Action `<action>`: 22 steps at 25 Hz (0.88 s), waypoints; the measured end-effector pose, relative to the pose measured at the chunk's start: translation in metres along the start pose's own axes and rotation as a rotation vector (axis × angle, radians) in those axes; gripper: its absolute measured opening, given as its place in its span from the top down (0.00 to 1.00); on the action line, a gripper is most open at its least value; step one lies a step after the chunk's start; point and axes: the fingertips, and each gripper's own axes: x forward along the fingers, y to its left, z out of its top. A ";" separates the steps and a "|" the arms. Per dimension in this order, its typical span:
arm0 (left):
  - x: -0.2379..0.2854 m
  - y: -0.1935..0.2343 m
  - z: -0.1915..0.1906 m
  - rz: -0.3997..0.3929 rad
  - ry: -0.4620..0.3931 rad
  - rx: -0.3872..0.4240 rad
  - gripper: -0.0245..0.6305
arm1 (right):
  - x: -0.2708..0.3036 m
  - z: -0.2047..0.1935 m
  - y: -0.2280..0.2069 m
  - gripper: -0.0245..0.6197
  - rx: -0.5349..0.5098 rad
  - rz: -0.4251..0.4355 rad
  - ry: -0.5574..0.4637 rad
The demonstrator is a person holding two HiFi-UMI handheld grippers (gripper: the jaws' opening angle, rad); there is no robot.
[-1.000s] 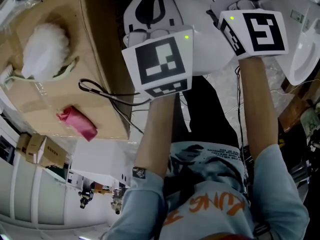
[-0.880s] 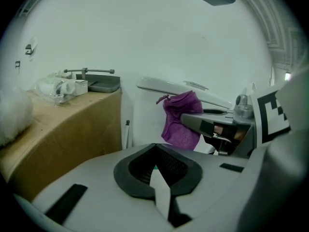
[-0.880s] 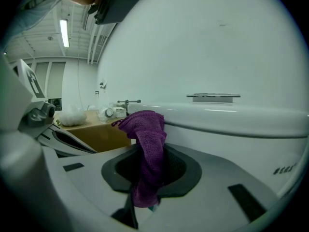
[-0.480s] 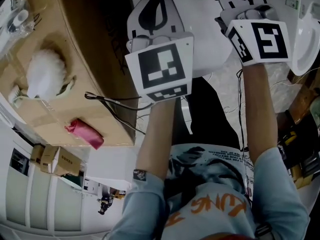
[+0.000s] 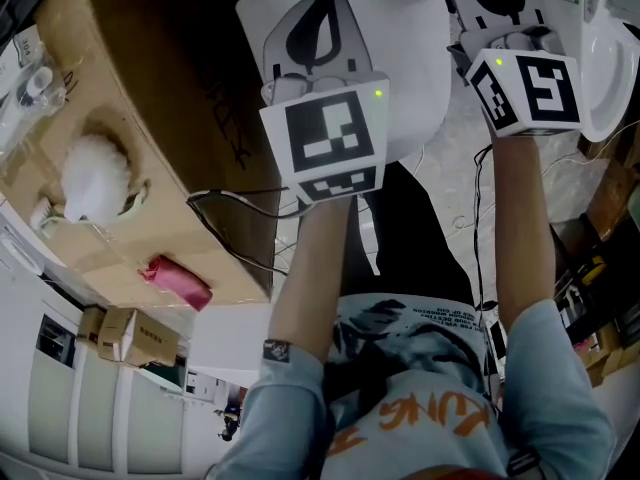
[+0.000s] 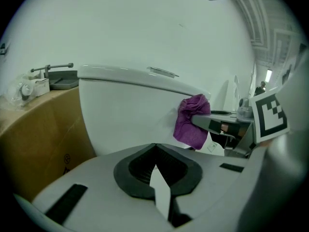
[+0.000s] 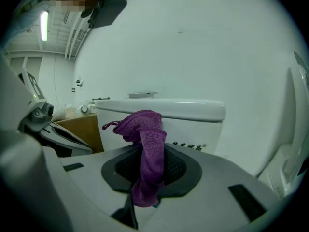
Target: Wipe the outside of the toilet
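The white toilet lies ahead of both grippers, and its tank fills the left gripper view. My right gripper is shut on a purple cloth, which hangs bunched over its jaws just short of the tank's front. The same cloth shows to the right in the left gripper view, close to the tank's side. My left gripper points at the tank wall with its jaws together and nothing between them. Both marker cubes are visible from the head.
A brown cardboard box stands against the toilet's left side, with a white fluffy brush and a pink cloth on top. A black cable trails off it. A white fixture sits at the right.
Both grippers have moved forward toward the tank, and the purple cloth's edge has come into the head view at the top. The right gripper stays shut on the cloth.
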 end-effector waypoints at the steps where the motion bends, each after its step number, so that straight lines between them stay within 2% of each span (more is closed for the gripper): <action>1: 0.003 -0.003 0.002 -0.007 0.000 0.005 0.93 | -0.002 -0.002 -0.006 0.81 0.005 -0.010 0.004; 9: 0.021 -0.028 0.011 -0.052 0.001 0.045 0.93 | -0.022 -0.018 -0.062 0.81 0.030 -0.127 0.047; 14: 0.020 -0.025 0.014 -0.061 -0.007 0.034 0.93 | -0.034 -0.028 -0.086 0.81 0.045 -0.204 0.075; 18: 0.012 -0.008 0.010 -0.025 -0.009 0.019 0.93 | -0.038 -0.032 -0.070 0.81 0.040 -0.181 0.093; 22: -0.001 0.018 0.002 0.023 -0.005 0.004 0.93 | -0.033 -0.033 -0.019 0.81 0.011 -0.081 0.113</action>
